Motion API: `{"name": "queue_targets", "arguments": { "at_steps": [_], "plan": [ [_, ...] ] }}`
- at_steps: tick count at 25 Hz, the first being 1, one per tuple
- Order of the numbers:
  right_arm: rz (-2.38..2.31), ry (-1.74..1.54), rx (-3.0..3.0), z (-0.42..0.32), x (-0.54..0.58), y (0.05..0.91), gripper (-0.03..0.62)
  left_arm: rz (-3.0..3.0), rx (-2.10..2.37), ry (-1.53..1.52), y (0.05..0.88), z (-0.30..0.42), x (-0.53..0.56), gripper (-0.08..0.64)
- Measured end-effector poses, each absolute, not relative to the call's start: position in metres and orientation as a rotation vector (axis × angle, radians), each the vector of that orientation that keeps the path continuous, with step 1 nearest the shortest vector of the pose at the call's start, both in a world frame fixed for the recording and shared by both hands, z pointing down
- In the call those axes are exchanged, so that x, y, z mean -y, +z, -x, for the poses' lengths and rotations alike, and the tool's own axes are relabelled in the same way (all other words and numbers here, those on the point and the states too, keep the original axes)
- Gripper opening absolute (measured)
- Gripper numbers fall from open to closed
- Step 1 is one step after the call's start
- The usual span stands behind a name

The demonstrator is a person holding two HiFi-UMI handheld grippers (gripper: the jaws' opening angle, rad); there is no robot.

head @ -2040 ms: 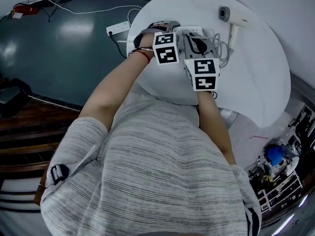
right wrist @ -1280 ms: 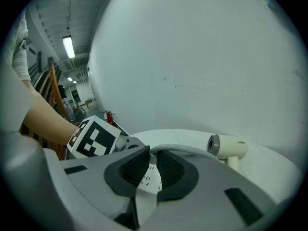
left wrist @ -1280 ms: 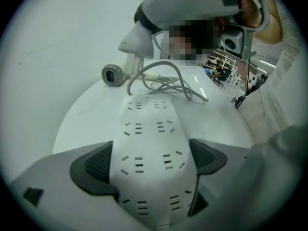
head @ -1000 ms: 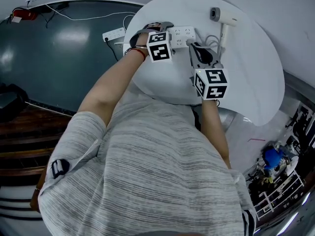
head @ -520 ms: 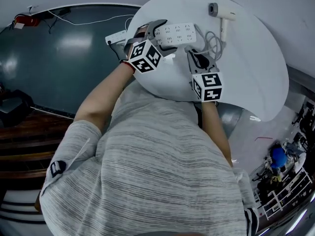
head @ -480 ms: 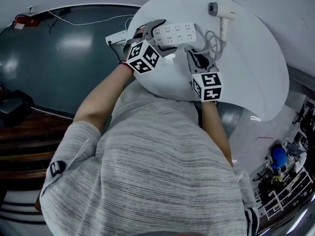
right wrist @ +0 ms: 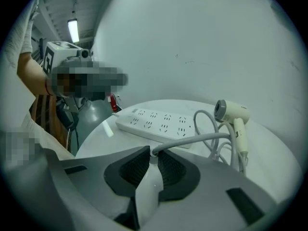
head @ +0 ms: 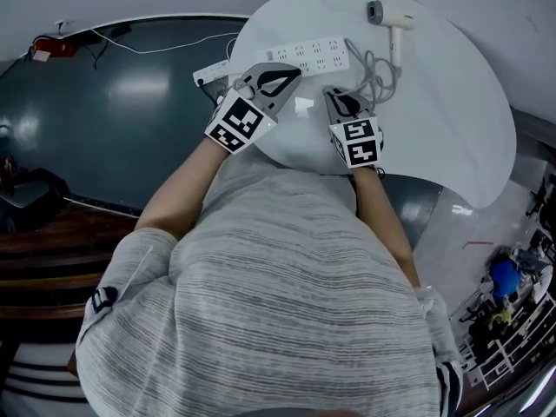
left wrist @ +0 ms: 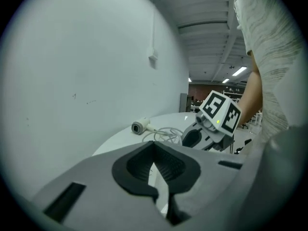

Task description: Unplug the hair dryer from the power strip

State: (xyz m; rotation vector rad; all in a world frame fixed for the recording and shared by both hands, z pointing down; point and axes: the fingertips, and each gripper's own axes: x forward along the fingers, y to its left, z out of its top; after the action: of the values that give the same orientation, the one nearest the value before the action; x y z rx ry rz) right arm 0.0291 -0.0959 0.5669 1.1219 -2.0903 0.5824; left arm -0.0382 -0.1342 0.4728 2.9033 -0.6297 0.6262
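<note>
Table (head: 452, 129) is the big round white one, and everything that matters sits along its far edge. Power strip (head: 308, 55) lies flat near the far-left edge, and in the right gripper view I can't see a single plug in its sockets. Hair dryer (head: 391, 23) lies on its side at the far edge, just right of the strip, and its grey cord (head: 369, 68) loops loosely between the two.

Right gripper (right wrist: 153, 158) is pinching the white plug (right wrist: 146, 189), held off the table on the near side of the strip, with the cord running out of the jaws toward the dryer. Left gripper (left wrist: 154, 160) has just snapped its jaws together on nothing at all, and it hangs over the table's left edge, off the strip.

So my read: the unplugging itself looks done and this is the tidy-up bit. Next move is probably laying the plug on bare table clear of the strip and letting go. I'd go gently, since a tug on that cord could drag the dryer.

Writing-wise, not much. Each marker cube (head: 233, 122) carries only black-and-white square patterns, no text. Any print on the strip or dryer is too small to read.
</note>
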Motion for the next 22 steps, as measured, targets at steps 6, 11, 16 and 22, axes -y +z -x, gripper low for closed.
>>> {"name": "queue_targets", "arguments": {
  "at_steps": [6, 11, 16, 22],
  "plan": [
    [-1.138, 0.590, 2.060, -0.031, 0.093, 0.573, 0.060, -2.891, 0.608, 0.518, 0.450, 0.040, 0.120, 0.006],
    [-1.179, 0.693, 2.019, -0.036, 0.088, 0.572, 0.115, -2.880, 0.602, 0.481, 0.442, 0.042, 0.113, 0.006],
    [-1.199, 0.875, 1.927, -0.049, 0.069, 0.565, 0.117, -2.881, 0.591, 0.471, 0.438, 0.044, 0.108, 0.006],
    [-1.315, 0.772, 2.102, -0.051, 0.074, 0.508, 0.117, -2.874, 0.524, 0.386, 0.423, 0.039, 0.100, 0.006]
  ]
}}
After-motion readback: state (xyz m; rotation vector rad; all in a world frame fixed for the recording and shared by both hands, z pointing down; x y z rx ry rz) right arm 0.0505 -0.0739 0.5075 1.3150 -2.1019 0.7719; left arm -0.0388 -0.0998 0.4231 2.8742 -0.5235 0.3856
